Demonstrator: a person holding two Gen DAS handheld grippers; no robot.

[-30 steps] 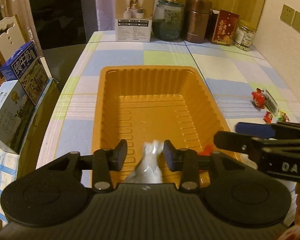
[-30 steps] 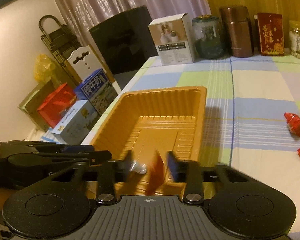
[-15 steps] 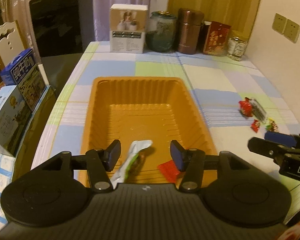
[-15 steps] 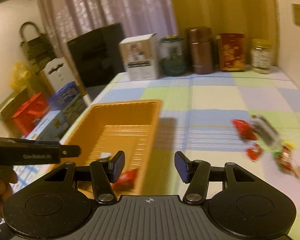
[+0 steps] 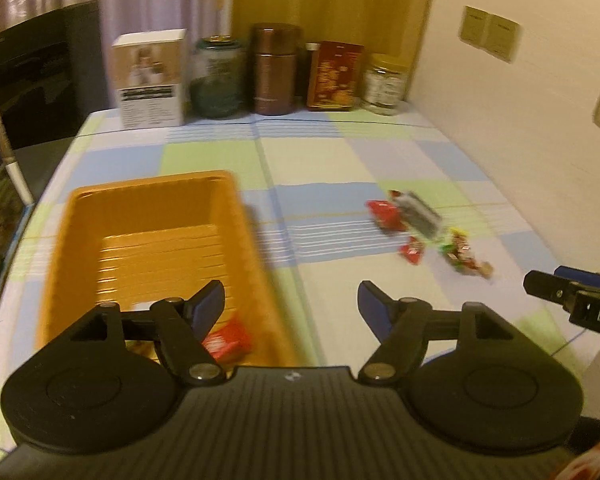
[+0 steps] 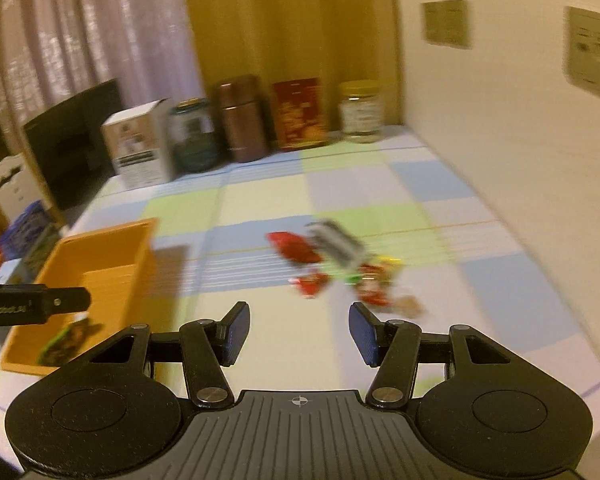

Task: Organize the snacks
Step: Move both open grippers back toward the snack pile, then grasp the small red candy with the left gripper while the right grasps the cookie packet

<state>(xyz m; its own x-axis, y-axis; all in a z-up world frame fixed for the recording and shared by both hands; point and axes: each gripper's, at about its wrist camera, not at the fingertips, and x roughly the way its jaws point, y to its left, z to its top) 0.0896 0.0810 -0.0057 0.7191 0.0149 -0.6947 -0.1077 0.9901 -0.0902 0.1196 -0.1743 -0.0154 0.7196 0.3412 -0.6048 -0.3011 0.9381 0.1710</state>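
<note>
Two snacks already lie in the orange tray (image 5: 148,240), low and left of my left gripper (image 5: 291,300), one a red packet (image 5: 228,345). Its jaws have just been opening and hold nothing. The loose snacks (image 5: 416,224) sit ahead and to the right on the tablecloth (image 5: 340,152).

From my right gripper (image 6: 298,332), also parted and empty, that pile (image 6: 332,264) lies just ahead, slightly right. I judge I should slow down, centre one packet between the fingers, come down low and close on it alone, keeping clear of the other tool.

Glossy plastic tray (image 5: 64,240), checked cloth (image 5: 320,152)
</note>
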